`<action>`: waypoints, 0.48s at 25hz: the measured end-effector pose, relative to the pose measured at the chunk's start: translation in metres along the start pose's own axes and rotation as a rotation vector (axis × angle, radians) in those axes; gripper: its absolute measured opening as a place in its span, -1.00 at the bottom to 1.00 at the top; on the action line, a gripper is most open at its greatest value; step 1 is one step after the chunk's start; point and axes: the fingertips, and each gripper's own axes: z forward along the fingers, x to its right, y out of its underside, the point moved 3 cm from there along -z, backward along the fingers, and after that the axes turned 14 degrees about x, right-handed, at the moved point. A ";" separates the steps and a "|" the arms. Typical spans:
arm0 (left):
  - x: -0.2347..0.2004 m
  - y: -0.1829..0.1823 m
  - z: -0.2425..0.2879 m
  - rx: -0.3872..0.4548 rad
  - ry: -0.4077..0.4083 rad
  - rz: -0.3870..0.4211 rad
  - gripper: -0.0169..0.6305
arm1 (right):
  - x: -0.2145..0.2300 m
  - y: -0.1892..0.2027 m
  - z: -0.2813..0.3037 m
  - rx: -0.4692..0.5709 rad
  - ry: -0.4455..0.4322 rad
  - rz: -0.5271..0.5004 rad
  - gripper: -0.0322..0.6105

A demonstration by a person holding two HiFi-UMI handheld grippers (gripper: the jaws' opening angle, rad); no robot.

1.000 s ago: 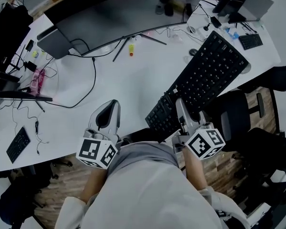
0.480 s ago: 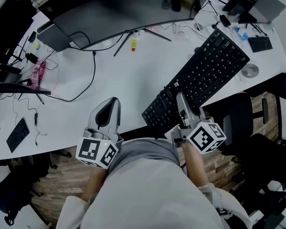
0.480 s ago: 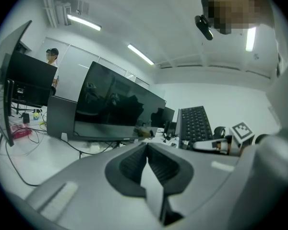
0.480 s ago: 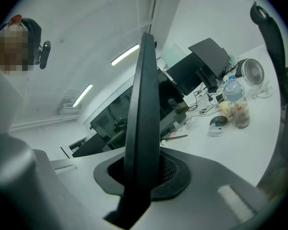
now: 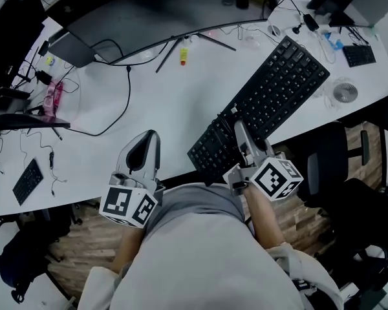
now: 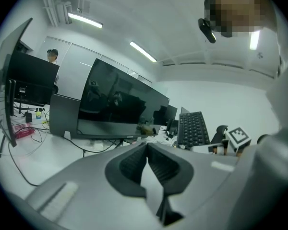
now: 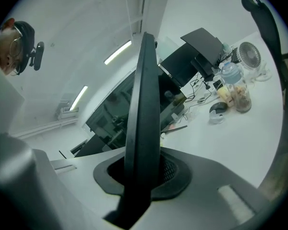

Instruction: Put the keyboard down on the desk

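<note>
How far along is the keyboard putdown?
Done: keyboard lifted, clamped by the right gripper, jaws on its near edge. In hand: it hangs tilted over the white desk. Left: lay it flat, release. Left gripper shut, empty.

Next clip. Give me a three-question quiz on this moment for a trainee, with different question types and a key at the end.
1. Multiple choice: what is the right gripper clamped on? A) the black keyboard B) a monitor cable C) a mouse
2. True or false: the left gripper holds the keyboard's other end.
3. Fill in: in the head view, the small fan stands on the white desk to the keyboard's ____.
Key: 1 A; 2 false, its jaws are together on nothing; 3 right.
</note>
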 end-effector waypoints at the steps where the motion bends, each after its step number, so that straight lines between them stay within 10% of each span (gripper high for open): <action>1: -0.004 0.000 0.001 -0.001 0.002 0.002 -0.95 | 0.001 0.004 0.004 -0.003 0.005 0.015 -0.67; 12: -0.026 -0.001 0.004 -0.030 0.016 0.006 -0.95 | 0.008 0.038 0.034 -0.035 0.047 0.114 -0.67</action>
